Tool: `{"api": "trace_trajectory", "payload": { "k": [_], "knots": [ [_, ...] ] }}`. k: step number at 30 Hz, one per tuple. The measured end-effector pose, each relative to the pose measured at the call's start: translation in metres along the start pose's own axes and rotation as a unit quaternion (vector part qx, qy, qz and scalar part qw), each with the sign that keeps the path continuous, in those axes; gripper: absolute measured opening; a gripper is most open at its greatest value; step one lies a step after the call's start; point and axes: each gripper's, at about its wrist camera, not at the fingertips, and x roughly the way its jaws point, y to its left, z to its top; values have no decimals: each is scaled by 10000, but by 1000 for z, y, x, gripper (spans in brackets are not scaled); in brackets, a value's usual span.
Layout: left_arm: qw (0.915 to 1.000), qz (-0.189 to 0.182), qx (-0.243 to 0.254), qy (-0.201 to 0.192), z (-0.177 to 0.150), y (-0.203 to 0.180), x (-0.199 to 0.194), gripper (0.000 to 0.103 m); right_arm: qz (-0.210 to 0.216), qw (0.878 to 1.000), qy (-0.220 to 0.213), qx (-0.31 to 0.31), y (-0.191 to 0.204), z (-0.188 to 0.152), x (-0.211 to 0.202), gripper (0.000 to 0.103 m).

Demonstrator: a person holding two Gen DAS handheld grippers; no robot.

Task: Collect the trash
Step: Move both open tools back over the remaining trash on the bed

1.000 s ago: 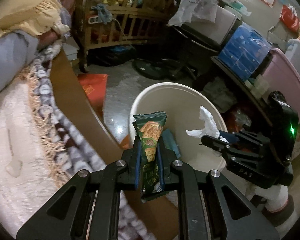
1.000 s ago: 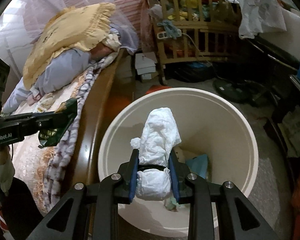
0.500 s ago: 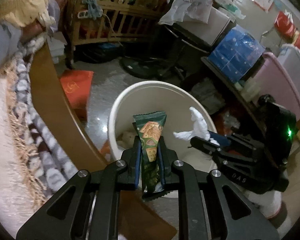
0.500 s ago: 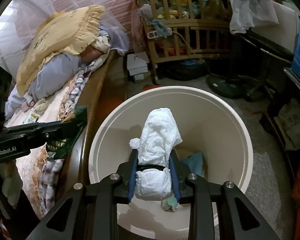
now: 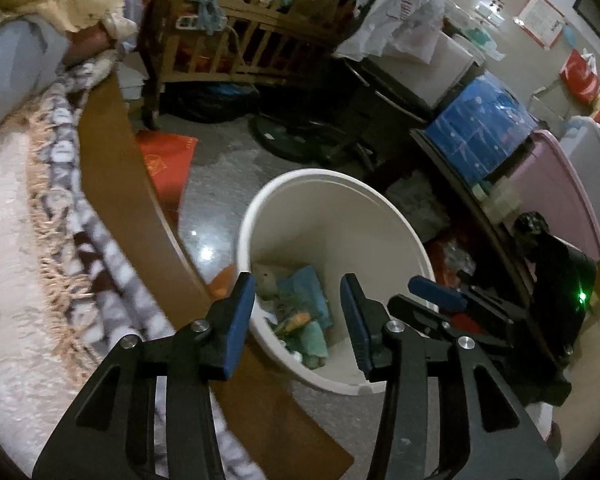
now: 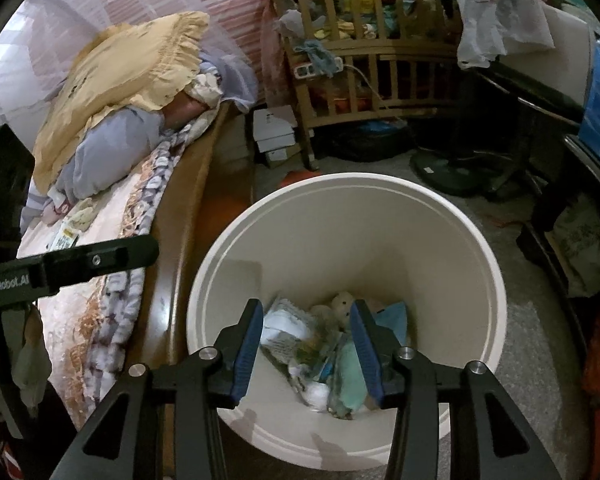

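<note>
A white round bin (image 5: 320, 176) (image 6: 340, 182) stands on the floor beside the bed. My left gripper (image 5: 297, 286) hangs over its near-left rim, its jaws opening with nothing between them. My right gripper (image 6: 306, 312) is over the middle of the bin, its jaws opening too and holding nothing. On the bin's bottom lies mixed trash (image 5: 300, 316). It includes a blurred white wad (image 6: 286, 324) and a green wrapper (image 6: 314, 352). The right gripper (image 5: 430, 294) shows at the right of the left wrist view. A left gripper finger (image 6: 100, 258) crosses the left of the right wrist view.
The bed's wooden edge (image 5: 112, 168) and a fringed blanket (image 5: 40, 220) run along the left. A red mat (image 5: 166, 160), a fan base (image 6: 444, 172) and a wooden cot (image 6: 364, 60) lie beyond the bin. A blue box (image 5: 476, 128) and a pink tub (image 5: 552, 196) stand on the right.
Both grippers have opened. The green cracker wrapper has left the left jaws and the white wad has left the right jaws. Both now lie in the bin.
</note>
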Motion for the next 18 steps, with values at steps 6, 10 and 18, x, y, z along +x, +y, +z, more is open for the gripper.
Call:
{"api": "trace_trajectory", "payload": {
  "k": [6,10,18],
  "knots": [
    [9983,560,-117,-147,-4,18,-17,42,118,9995,58,-270,28,0,5,44],
    [9962,826,-175,-192,-9,35,-31,42,230,9987,67,-442,49,3,9,45],
    [9887,1398,-348,-423,-19,76,-75,42,546,9959,151,-710,90,4,21,54]
  ]
}}
